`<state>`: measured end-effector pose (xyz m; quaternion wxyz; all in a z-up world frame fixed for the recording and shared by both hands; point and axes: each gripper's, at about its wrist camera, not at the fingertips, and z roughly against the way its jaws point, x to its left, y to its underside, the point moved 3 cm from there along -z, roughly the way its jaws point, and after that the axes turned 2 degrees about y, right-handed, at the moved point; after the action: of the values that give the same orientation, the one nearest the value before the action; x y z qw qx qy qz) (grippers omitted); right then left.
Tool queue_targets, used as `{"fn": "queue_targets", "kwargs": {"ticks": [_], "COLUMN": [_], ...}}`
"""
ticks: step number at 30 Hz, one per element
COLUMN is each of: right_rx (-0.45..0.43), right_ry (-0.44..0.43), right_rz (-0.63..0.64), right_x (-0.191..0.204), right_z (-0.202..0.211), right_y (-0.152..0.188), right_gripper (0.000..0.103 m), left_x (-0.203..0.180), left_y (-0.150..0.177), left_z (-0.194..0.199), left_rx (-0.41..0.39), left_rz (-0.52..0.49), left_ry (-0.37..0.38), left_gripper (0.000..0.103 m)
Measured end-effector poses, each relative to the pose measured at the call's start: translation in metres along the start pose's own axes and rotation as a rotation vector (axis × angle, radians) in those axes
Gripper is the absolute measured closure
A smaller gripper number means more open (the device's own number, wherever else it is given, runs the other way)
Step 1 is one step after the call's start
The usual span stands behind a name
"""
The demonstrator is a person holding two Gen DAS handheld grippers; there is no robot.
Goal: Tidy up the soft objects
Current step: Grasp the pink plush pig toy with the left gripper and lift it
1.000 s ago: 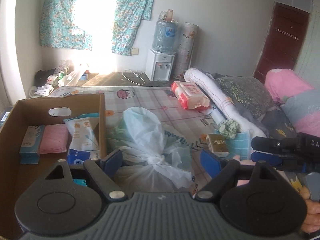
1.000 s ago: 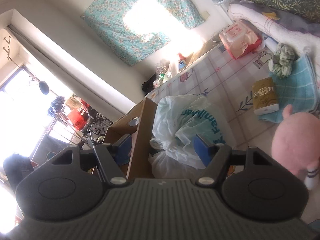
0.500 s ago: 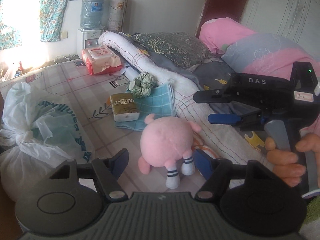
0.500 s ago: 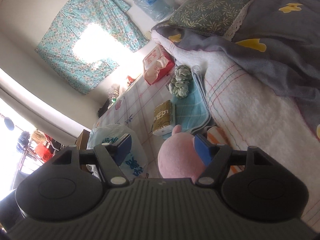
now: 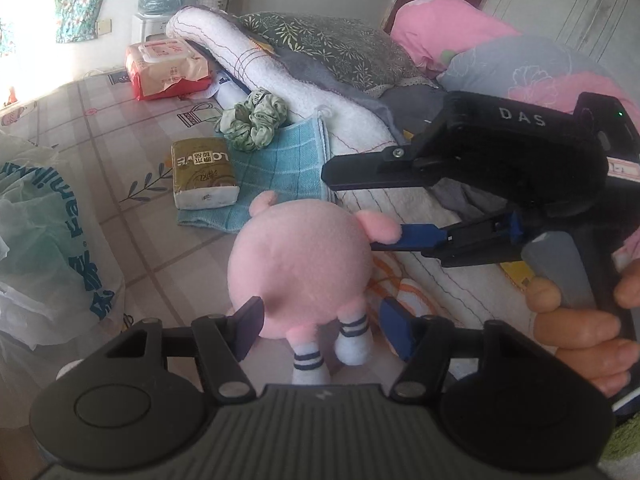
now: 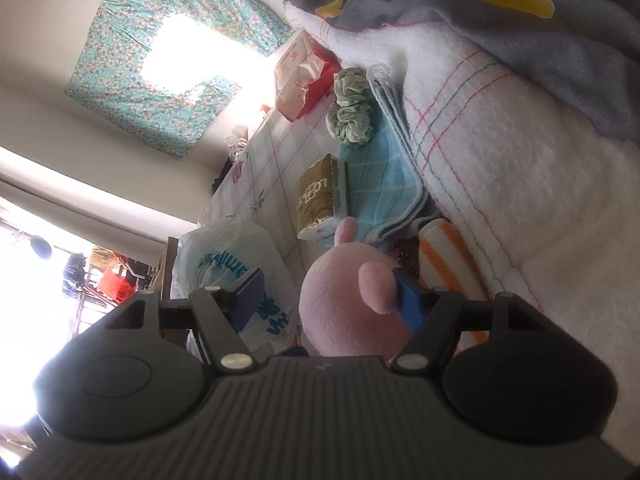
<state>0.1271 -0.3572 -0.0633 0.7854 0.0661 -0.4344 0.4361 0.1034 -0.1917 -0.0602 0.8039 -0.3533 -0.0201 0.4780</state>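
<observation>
A pink plush pig (image 5: 300,268) with striped socks lies on the bed sheet. My left gripper (image 5: 322,330) is open, its blue fingers on either side of the pig's lower body and legs. My right gripper (image 6: 332,300) is open too; in the left wrist view one blue finger (image 5: 416,238) touches the pig's ear from the right. In the right wrist view the pig (image 6: 344,308) sits between the fingers. A blue towel (image 5: 276,168), a green scrunchie (image 5: 252,120) and a tissue pack (image 5: 202,176) lie behind the pig.
A tied white plastic bag (image 5: 44,248) lies at the left. A red wet-wipes pack (image 5: 166,64) is farther back. A rolled white blanket (image 5: 304,92), grey quilt and pink pillows (image 5: 448,32) fill the right side. An orange striped cloth (image 6: 448,256) lies beside the pig.
Both grippers swung right from the box and bag toward the pig. They have closed in, so the pig now sits between the fingers of each.
</observation>
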Motion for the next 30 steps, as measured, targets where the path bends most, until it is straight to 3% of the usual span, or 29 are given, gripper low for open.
{"fn": "queue_targets", "kwargs": {"ticks": [4,17,20,24,27,30], "right_rx": [0.024,0.085,0.076,0.027,0.004,0.066], "right_ry": [-0.068,-0.238,-0.227,-0.259,-0.177,-0.105], "right_rz": [-0.001,0.03,0.025,0.053,0.086,0.041], "right_x": [0.015,0.073,0.079,0.087,0.082,0.065], "right_z": [-0.002,-0.062,-0.083,-0.076,-0.07,-0.081], "right_y": [0.007,0.004,-0.002,-0.007,-0.013,-0.014], "right_gripper": [0.033,0.033,0.033,0.033,0.033,0.033], "left_x": [0.004,0.038,0.046,0.058,0.068,0.076], "left_y": [0.003,0.0,-0.005,-0.011,-0.018,-0.023], "left_z": [0.009,0.048,0.051,0.054,0.051,0.045], "left_rx": [0.01,-0.048,-0.058,-0.06,-0.052,-0.033], "left_rz": [0.013,0.077,0.093,0.109,0.137,0.166], "left_ry": [0.002,-0.116,-0.136,-0.161,-0.167,-0.162], "left_gripper": [0.028,0.026,0.026,0.026,0.026,0.026]}}
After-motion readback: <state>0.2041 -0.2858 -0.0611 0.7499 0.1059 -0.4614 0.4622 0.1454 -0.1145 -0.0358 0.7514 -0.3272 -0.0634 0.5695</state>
